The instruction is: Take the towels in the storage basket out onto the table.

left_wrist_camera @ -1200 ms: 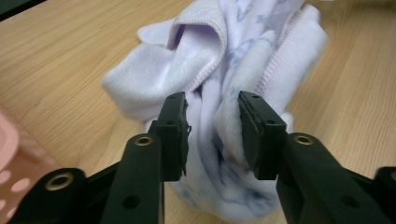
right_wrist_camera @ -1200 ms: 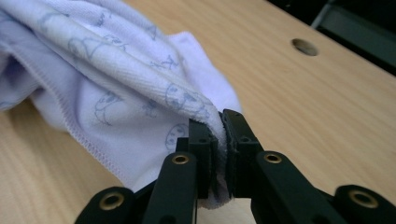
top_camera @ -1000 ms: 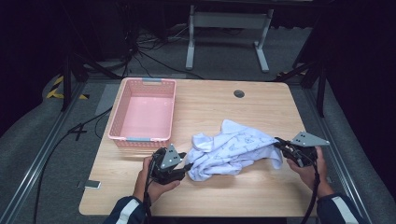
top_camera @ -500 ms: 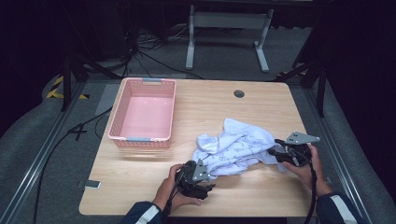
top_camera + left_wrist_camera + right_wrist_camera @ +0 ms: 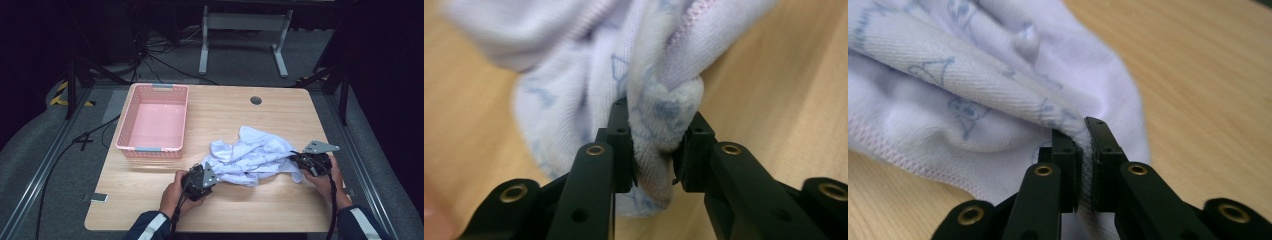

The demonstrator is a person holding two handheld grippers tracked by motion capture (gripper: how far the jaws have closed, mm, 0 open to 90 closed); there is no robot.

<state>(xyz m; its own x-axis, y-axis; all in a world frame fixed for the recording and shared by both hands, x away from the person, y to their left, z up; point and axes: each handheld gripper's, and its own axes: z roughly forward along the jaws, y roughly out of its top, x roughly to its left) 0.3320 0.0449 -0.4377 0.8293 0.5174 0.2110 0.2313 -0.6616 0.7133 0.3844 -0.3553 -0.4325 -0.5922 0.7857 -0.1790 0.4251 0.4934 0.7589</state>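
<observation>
A white garment with a faint blue print [image 5: 255,152] lies crumpled on the wooden table [image 5: 225,112], right of centre. My left gripper [image 5: 209,172] is at the garment's near-left corner. Its jaws have just been closing and now pinch a thick bunched fold of the cloth [image 5: 659,125] between the pads, as the left gripper [image 5: 655,150] view shows. My right gripper [image 5: 299,161] is at the garment's right end. Its jaws have also just closed and press a thin layer of the fabric [image 5: 998,100]; the right gripper [image 5: 1083,150] stands low over the table.
An empty pink plastic basket [image 5: 150,148] stands at the table's left. A round cable hole [image 5: 256,100] sits near the far edge. A small silver object [image 5: 99,197] lies at the front left corner. Metal stand legs [image 5: 240,45] rise beyond the table.
My left gripper has moved right along the garment's near edge and shut on a fold there. The right gripper opened, then shut again at the right end, staying nearly in place.
</observation>
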